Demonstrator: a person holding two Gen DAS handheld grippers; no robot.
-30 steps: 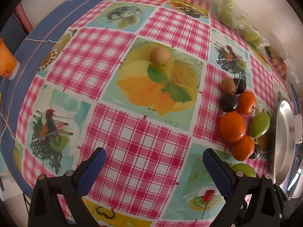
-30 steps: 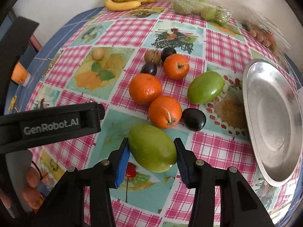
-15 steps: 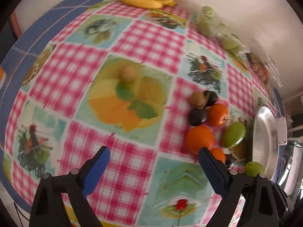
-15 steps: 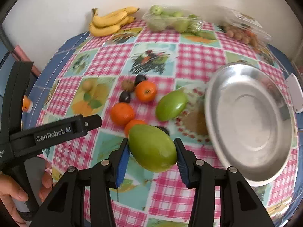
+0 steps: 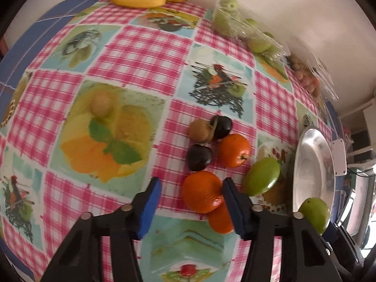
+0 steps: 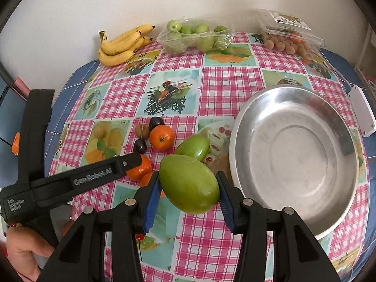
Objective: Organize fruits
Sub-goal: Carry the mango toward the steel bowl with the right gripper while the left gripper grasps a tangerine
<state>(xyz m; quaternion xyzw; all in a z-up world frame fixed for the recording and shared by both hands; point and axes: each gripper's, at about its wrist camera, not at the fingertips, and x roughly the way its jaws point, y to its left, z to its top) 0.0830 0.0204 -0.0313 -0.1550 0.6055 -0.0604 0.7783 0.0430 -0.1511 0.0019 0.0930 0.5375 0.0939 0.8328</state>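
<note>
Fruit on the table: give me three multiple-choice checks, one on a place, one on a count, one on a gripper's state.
1. On the table, the bananas lie:
A. at the near edge
B. in the middle
C. at the far edge, by the wall

2. Oranges showing in the left wrist view:
A. three
B. one
C. five

3. The right gripper is:
A. open and empty
B. shut on the green mango
C. shut on an orange

Answers:
1 C, the bunch sits against the white wall.
2 A, one lies by the dark fruit, and two close to the camera.
3 B, both blue pads press the mango's sides.
</note>
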